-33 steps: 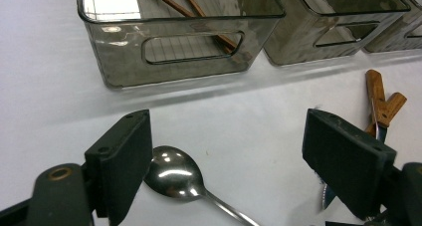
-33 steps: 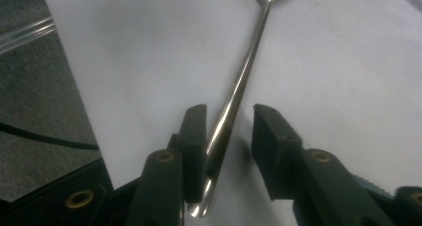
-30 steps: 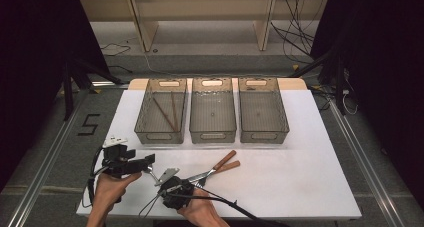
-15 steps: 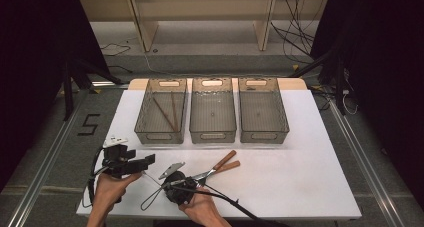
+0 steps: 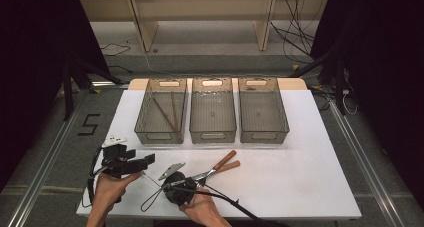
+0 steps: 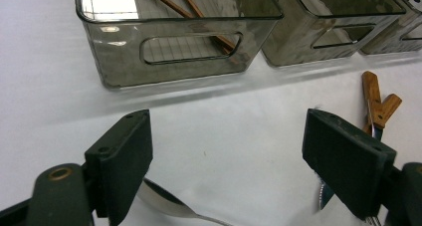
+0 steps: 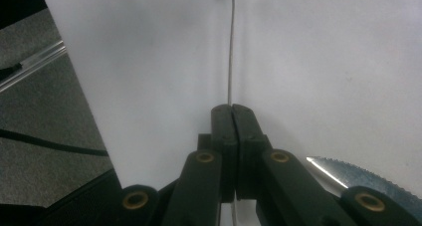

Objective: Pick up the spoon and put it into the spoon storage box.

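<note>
Pinching spoon handle (image 7: 230,47) — right gripper (image 7: 232,109), jaws together

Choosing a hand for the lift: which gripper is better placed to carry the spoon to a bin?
Right. The right gripper is shut on the spoon by its thin handle; the left gripper stands open, holding nothing.

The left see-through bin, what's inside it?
Inside the left bin lie two thin brown sticks, likely chopsticks, leaning across each other. Its tinted front wall blurs their lower ends in the left gripper view, so nothing smaller can be ruled out.
</note>
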A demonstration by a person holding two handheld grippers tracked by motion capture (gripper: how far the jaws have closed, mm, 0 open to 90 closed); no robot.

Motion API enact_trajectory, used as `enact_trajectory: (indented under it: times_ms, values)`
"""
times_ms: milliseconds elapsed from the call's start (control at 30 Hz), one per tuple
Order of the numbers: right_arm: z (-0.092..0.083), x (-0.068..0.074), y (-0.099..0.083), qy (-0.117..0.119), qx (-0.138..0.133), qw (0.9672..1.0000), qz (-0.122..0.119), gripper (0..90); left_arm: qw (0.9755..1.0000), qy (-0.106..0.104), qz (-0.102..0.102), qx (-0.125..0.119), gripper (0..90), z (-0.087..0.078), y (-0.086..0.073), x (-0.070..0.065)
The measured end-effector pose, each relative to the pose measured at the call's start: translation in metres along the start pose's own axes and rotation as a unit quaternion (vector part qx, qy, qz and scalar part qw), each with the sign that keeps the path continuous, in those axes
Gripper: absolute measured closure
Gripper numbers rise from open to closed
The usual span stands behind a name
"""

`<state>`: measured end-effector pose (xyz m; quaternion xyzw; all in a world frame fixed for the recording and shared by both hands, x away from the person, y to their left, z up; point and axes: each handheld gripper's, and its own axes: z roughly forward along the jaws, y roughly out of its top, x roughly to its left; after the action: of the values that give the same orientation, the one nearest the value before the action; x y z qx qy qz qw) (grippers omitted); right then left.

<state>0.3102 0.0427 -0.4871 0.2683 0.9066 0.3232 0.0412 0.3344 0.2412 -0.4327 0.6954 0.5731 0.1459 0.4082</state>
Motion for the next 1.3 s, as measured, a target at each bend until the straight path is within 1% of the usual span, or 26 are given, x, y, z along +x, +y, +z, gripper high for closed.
enact_trajectory:
  times_ms: [233,333,433,467,567,700,833,900,967,1100,1167,1267,1300]
  values:
    - [-0.003,-0.002,0.001,-0.006,-0.008,0.9999,-0.008,90.0,1.0000,-0.004,-0.006,-0.002,19.7,-0.003,0.001,0.001]
    - [-0.006,-0.003,0.001,-0.008,-0.016,0.9998,-0.001,90.0,0.9998,-0.006,-0.018,-0.004,19.7,-0.003,0.001,0.002]
    - [-0.009,-0.006,0.001,-0.014,-0.024,0.9996,-0.001,90.0,0.9998,-0.005,-0.021,-0.005,19.8,-0.005,0.001,0.002]
    - [-0.010,-0.007,0.001,-0.015,-0.025,0.9996,0.002,90.0,0.9996,-0.009,-0.026,-0.007,19.8,-0.006,0.002,0.001]
    - [-0.015,-0.010,0.001,-0.020,-0.031,0.9993,0.003,90.0,0.9993,-0.015,-0.033,-0.004,20.2,-0.006,0.002,0.000]
    - [-0.023,-0.015,0.003,-0.029,-0.045,0.9985,0.012,90.0,0.9990,-0.021,-0.038,0.001,21.2,-0.005,0.002,-0.003]
    - [-0.030,-0.018,0.003,-0.040,-0.055,0.9976,0.012,90.0,0.9988,-0.026,-0.037,0.015,23.1,-0.001,0.000,-0.008]
    - [-0.033,-0.019,0.003,-0.042,-0.059,0.9973,0.013,90.0,0.9985,-0.032,-0.040,0.021,24.0,0.001,0.000,-0.010]
    - [-0.035,-0.019,0.003,-0.048,-0.062,0.9969,0.009,90.0,0.9973,-0.045,-0.051,0.028,24.6,0.003,-0.001,-0.011]
    - [-0.040,-0.021,0.003,-0.054,-0.071,0.9960,0.009,90.0,0.9963,-0.053,-0.058,0.035,26.6,0.007,-0.003,-0.013]
    - [-0.041,-0.021,0.003,-0.056,-0.073,0.9957,0.009,90.0,0.9955,-0.061,-0.062,0.039,28.0,0.010,-0.004,-0.015]
    - [-0.042,-0.021,0.003,-0.057,-0.078,0.9953,0.008,90.0,0.9939,-0.073,-0.071,0.042,31.3,0.014,-0.006,-0.016]
    - [-0.042,-0.021,0.003,-0.056,-0.077,0.9954,0.008,90.0,0.9929,-0.081,-0.075,0.045,32.4,0.015,-0.007,-0.017]
